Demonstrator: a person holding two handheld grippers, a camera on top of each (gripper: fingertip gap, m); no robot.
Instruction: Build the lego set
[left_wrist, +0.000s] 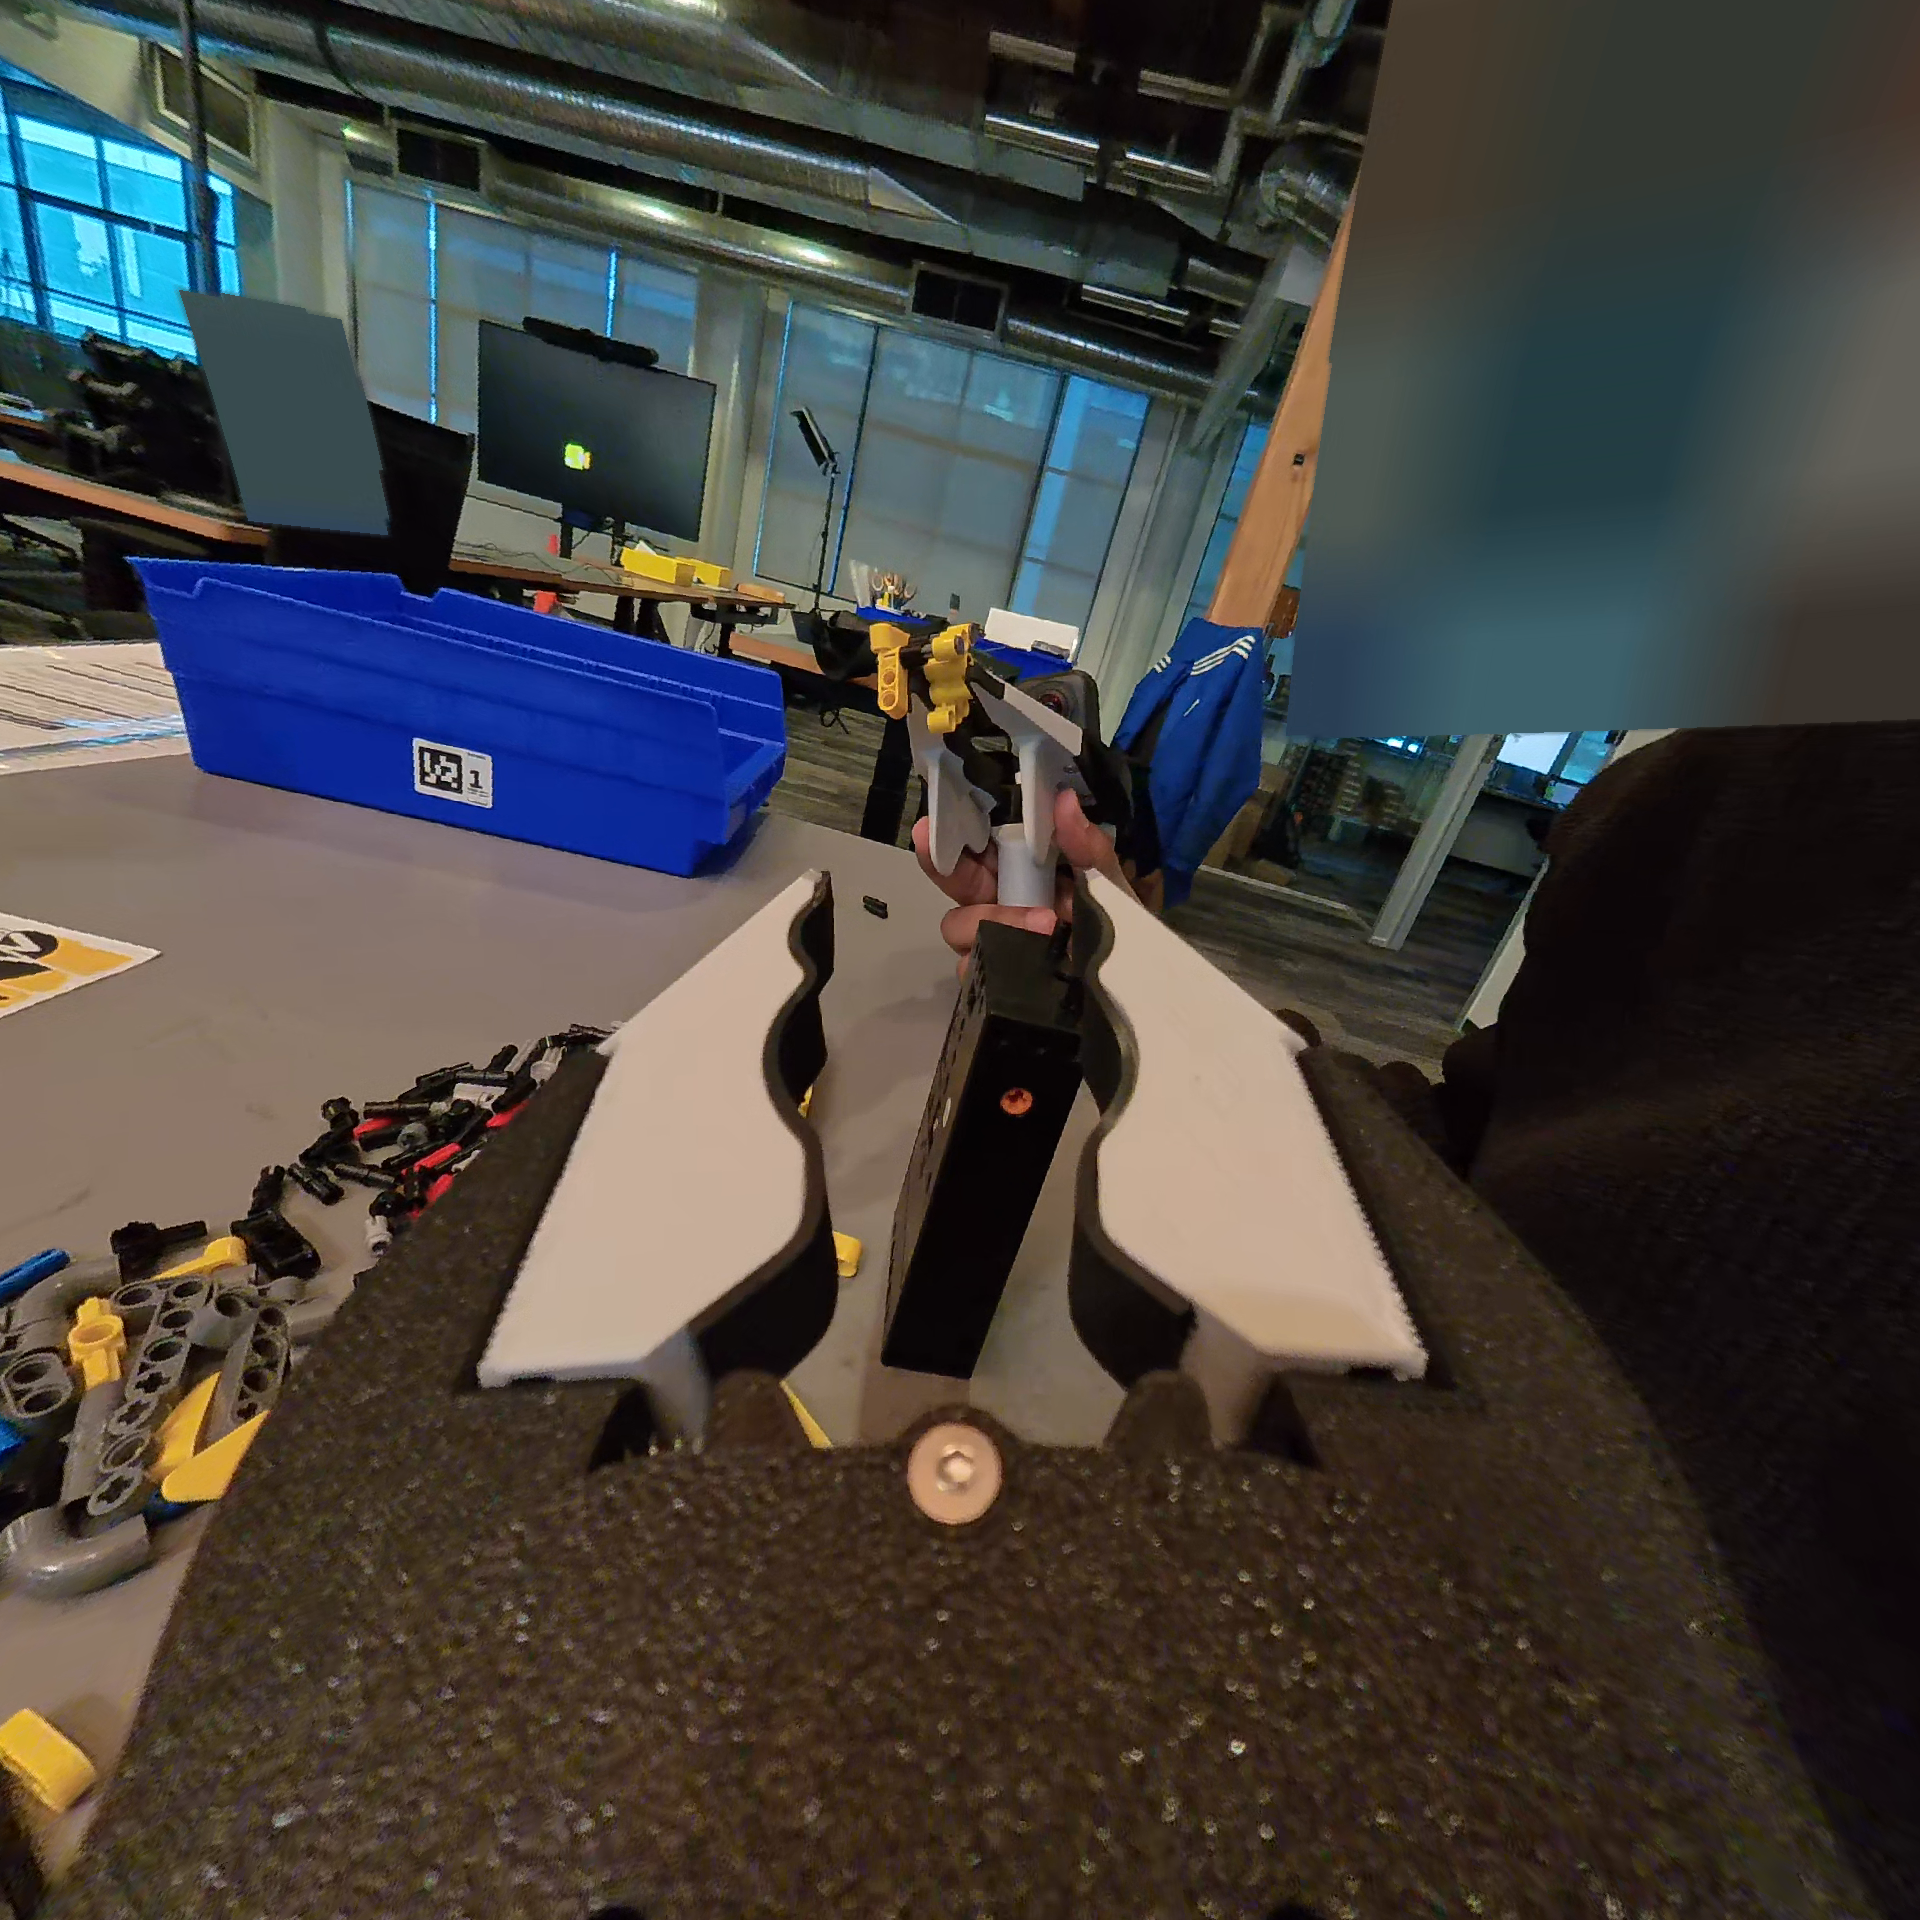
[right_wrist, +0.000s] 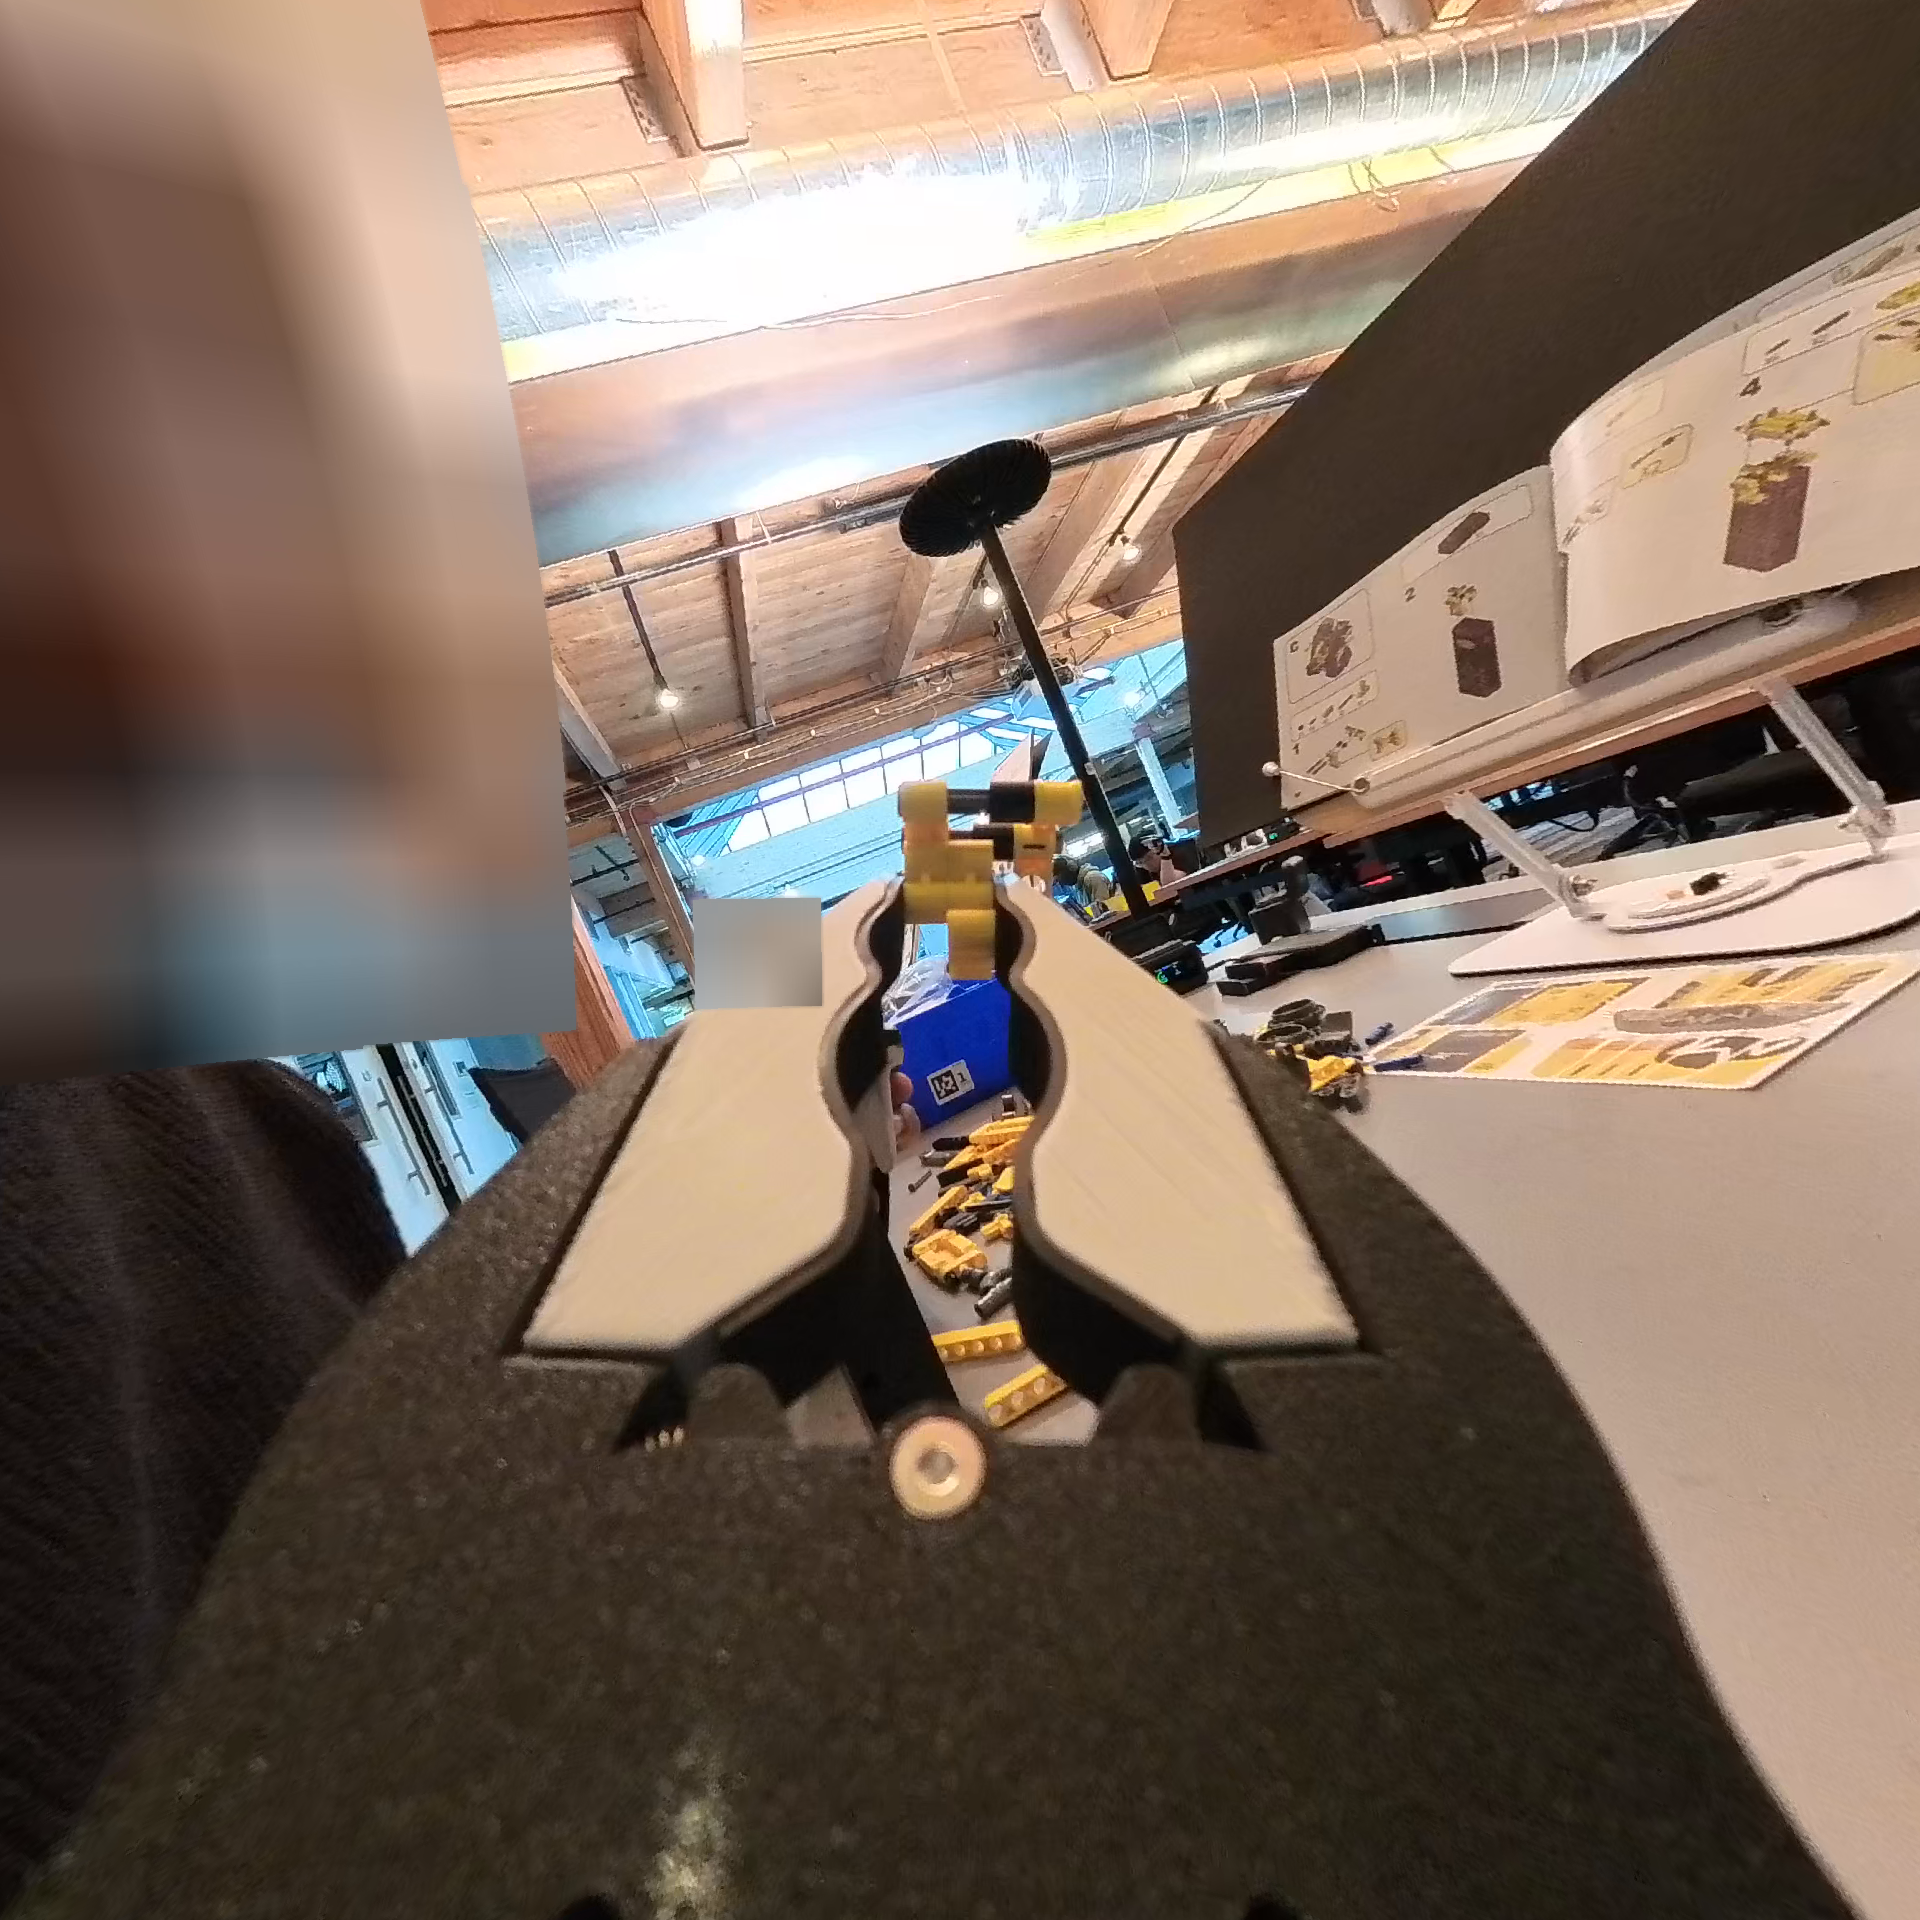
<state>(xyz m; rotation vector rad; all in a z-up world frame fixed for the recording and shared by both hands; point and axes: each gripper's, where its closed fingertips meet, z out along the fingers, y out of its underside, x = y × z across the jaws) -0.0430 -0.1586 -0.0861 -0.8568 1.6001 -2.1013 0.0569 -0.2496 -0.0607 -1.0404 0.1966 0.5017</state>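
Left tongs (left_wrist: 951, 935) parted, black block (left_wrist: 977, 1174) leaning on right finger, grip unclear; right tongs (right_wrist: 951, 914) pinch yellow assembly (right_wrist: 961, 862) above desk (right_wrist: 1662, 1195); keep both steady.

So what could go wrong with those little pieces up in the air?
The right tongs pinch the yellow and black assembly only by its bottom end, so it might twist or slip out. The black block leans against just one finger of the left tongs, which stand wide, so it may not be held firmly.
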